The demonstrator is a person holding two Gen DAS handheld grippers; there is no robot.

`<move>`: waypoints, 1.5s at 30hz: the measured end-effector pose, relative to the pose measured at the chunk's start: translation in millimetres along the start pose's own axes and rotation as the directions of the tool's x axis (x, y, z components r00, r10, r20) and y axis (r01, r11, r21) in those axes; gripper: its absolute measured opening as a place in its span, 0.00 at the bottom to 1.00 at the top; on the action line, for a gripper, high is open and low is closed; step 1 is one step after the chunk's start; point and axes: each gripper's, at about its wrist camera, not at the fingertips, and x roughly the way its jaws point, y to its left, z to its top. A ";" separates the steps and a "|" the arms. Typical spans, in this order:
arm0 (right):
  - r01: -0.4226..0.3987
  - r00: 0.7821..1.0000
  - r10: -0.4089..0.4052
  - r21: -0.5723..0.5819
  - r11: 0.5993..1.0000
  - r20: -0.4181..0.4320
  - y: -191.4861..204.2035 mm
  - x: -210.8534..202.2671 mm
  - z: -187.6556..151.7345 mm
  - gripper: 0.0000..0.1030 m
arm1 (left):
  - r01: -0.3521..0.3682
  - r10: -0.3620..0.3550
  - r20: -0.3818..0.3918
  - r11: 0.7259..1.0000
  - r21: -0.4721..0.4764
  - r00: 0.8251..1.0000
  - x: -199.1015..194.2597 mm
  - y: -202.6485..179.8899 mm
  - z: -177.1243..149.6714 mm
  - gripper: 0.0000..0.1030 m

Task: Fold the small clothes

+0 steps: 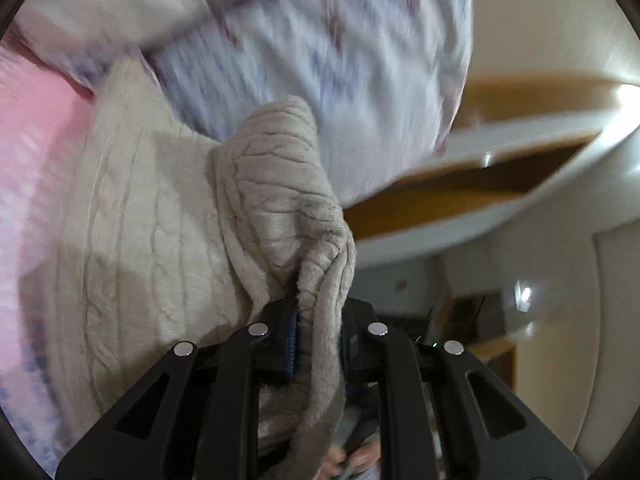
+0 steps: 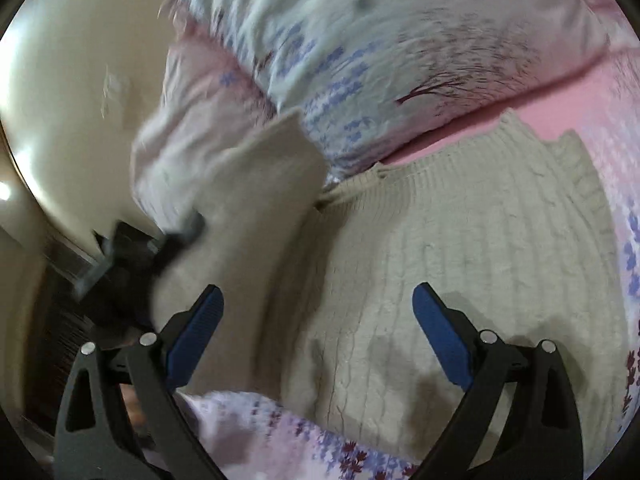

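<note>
My left gripper (image 1: pixel 316 320) has its jaws clenched on a sleeve (image 1: pixel 276 184) of the sweater (image 2: pixel 460 248), which lies flat on the bed (image 2: pixel 560 100) by a pillow (image 2: pixel 400 40); right gripper (image 2: pixel 318 320) hovers over the body with jaws spread, holding nothing. To fold well, I'd carry the sleeve straight across the chest, keep it taut, and pin the body with the right so it doesn't drag.

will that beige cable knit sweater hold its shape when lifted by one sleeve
Probably not: the sleeve pinched in the left tool already droops and creases. The sweater looks thick, so likely grippy, not slippery, and fairly heavy.
</note>
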 end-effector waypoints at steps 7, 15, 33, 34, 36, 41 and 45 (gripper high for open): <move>-0.075 0.997 0.076 0.086 0.994 -0.012 -14.1 -5.6 8.6 0.97 | 0.059 -0.063 -0.122 0.998 -0.037 0.991 20.1 5.4 -7.1 0.36; 0.069 0.995 -0.060 0.121 0.990 -0.076 -19.6 3.1 15.5 0.80 | -0.106 0.100 0.067 0.990 0.097 0.993 -64.6 -5.4 -3.8 0.81; 0.304 0.952 -0.307 -0.168 0.938 0.009 31.4 9.4 4.6 0.17 | -0.510 0.496 0.125 0.815 0.276 0.860 -70.5 15.6 -22.7 0.81; 0.318 0.948 -0.316 -0.194 0.928 0.046 39.7 5.4 10.1 0.17 | -0.516 0.500 0.130 0.810 0.280 0.856 -70.9 15.7 -23.3 0.81; 0.356 0.934 -0.335 -0.245 0.902 0.125 55.7 -9.9 20.9 0.17 | -0.525 0.509 0.135 0.801 0.287 0.850 -69.4 15.2 -25.2 0.81; 0.482 0.869 -0.419 -0.256 0.838 0.262 55.9 -40.6 34.9 0.17 | -0.527 0.514 0.124 0.802 0.283 0.849 -68.6 19.2 -23.3 0.81; 0.560 0.828 -0.547 -0.114 0.821 0.125 -10.8 -36.8 31.9 0.17 | -0.520 0.518 0.089 0.804 0.289 0.851 -64.9 22.0 -22.6 0.81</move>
